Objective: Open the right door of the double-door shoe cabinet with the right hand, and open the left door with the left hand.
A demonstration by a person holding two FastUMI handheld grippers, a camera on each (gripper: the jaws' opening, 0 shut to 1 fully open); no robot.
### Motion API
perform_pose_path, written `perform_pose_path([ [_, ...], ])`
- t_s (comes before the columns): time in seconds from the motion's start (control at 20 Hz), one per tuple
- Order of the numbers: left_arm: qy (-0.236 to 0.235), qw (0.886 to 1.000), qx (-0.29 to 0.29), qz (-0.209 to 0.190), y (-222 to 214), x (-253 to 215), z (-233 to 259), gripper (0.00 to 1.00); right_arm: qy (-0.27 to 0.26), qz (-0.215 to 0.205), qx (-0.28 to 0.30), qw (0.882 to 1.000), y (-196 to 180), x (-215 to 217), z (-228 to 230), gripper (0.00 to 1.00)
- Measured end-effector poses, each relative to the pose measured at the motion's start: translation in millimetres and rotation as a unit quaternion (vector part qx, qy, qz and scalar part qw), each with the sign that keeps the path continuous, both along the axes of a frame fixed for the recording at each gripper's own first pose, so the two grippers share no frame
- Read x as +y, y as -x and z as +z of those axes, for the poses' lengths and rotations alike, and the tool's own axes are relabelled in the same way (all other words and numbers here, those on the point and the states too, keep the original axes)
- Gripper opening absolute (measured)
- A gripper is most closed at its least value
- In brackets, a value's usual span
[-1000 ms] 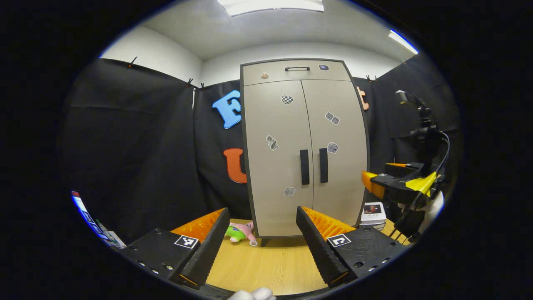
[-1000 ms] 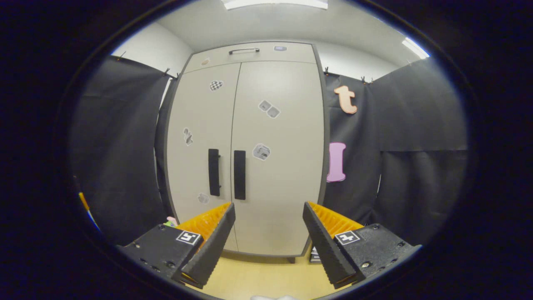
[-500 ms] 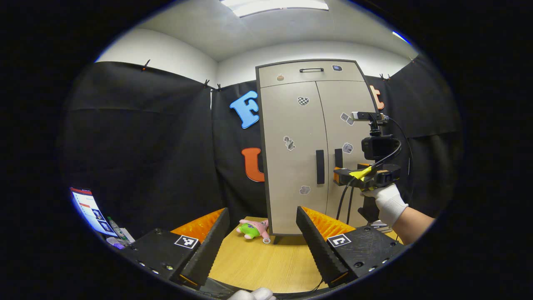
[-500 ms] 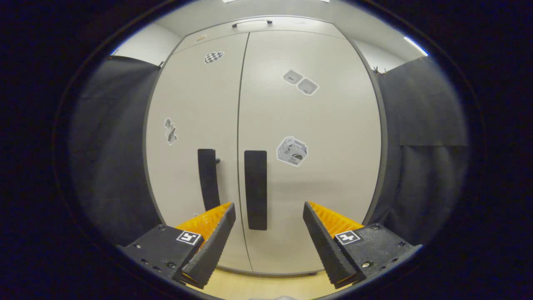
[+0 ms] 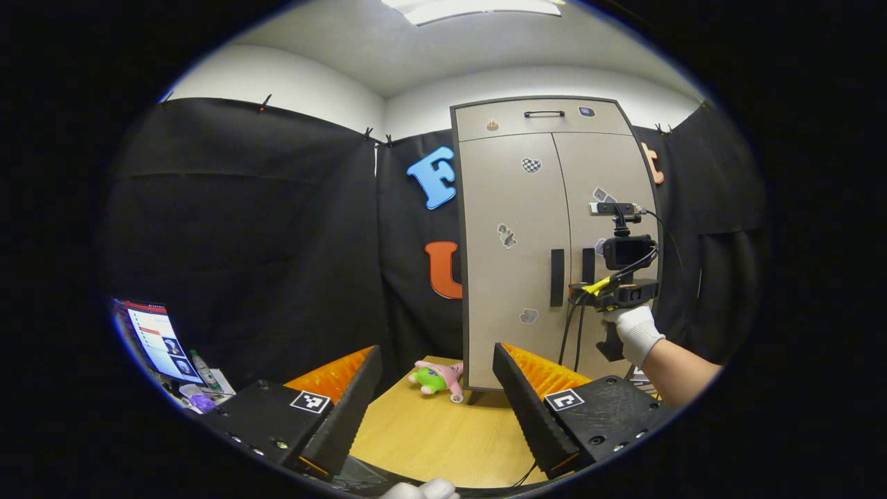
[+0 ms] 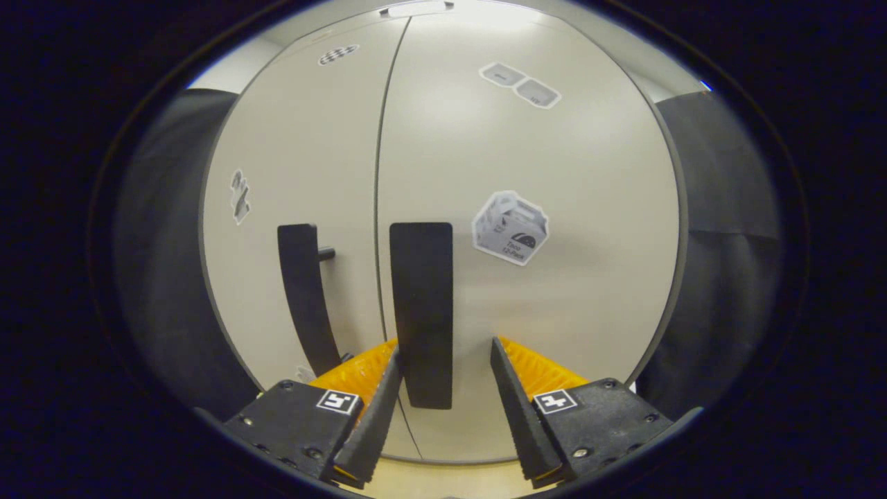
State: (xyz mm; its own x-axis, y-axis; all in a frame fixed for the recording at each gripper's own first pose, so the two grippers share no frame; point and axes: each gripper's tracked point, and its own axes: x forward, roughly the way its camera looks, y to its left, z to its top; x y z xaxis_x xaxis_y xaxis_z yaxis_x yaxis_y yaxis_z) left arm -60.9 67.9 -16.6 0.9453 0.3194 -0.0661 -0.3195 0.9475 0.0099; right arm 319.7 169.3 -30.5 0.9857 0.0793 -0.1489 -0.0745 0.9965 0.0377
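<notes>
in the right gripper view the right gripper [image 6: 443, 395] sits parted around the lower end of the right door handle [image 6: 421, 312], fingers not pressing it; the left door handle [image 6: 303, 294] is at nine o'clock of it. in the left gripper view the left gripper [image 5: 435, 405] hangs open over the wooden table [image 5: 443, 436], shoe cabinet [image 5: 547, 235] at one o'clock, both doors closed, plush toy [image 5: 436, 378] by its foot.
</notes>
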Motion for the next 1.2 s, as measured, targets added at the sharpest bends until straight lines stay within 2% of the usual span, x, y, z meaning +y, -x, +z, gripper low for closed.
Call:
perform_pose_path([
  [0.1,0.007,1.000,-0.002,0.001,0.2,0.3,0.4,0.96,-0.008,0.004,0.002,1.000,1.1,5.9,-0.7,0.66],
  [0.15,0.011,1.000,-0.003,0.000,0.3,-0.1,0.7,0.96,-0.011,0.015,0.003,1.000,1.3,12.1,-1.6,0.58],
  [0.25,0.014,1.000,-0.006,-0.001,1.8,-0.3,1.6,0.96,-0.002,0.016,0.007,1.000,1.6,12.7,-1.9,0.35],
  [0.7,0.005,1.000,-0.021,-0.007,6.1,0.6,8.4,0.96,0.004,0.050,0.012,0.999,22.5,12.3,2.2,0.18],
  [1.2,0.016,0.998,-0.027,-0.060,19.3,-11.8,4.8,0.96,0.006,0.056,0.013,0.998,109.2,-34.8,-5.5,0.17],
])
